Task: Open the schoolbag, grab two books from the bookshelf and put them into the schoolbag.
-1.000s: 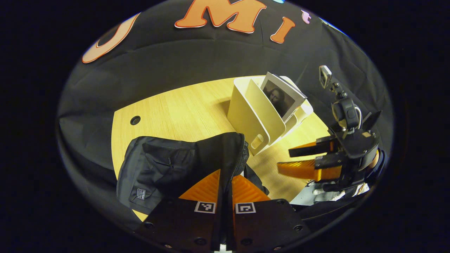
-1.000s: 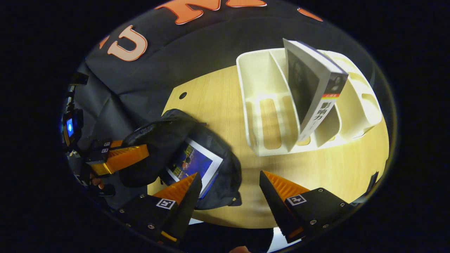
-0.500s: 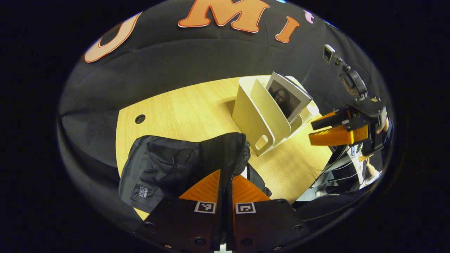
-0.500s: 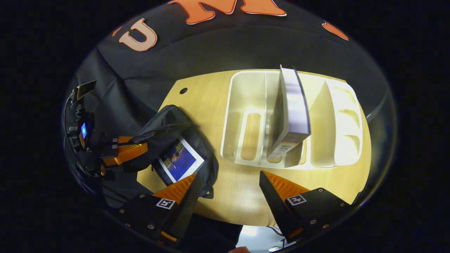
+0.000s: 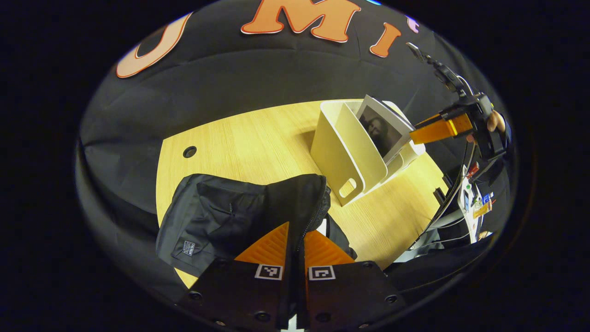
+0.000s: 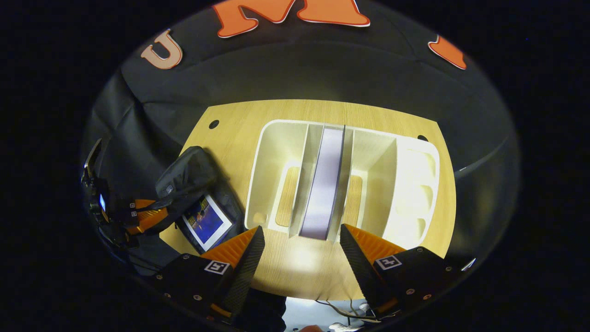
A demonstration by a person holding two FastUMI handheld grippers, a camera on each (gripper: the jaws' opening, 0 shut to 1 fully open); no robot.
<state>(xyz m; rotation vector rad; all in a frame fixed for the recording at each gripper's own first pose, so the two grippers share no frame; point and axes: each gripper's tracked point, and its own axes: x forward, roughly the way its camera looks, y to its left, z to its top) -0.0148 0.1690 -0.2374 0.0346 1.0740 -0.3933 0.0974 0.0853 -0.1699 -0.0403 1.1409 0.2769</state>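
While the left tongs (image 5: pixel 295 240) pinch the schoolbag (image 5: pixel 239 216) flap at its zip, keeping the mouth open with one book (image 6: pixel 206 222) already inside, the right tongs (image 6: pixel 299 244) hang spread above the second book (image 6: pixel 322 184), upright in the bookshelf (image 6: pixel 415 184) at 12 o'clock. Best to descend straight, straddling its top edge squarely, then squeeze. No writing is legible; the bag's small label is too blurred.

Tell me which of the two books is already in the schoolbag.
The blue-covered book, lying inside the open black schoolbag. The other book stands on edge in the white bookshelf.
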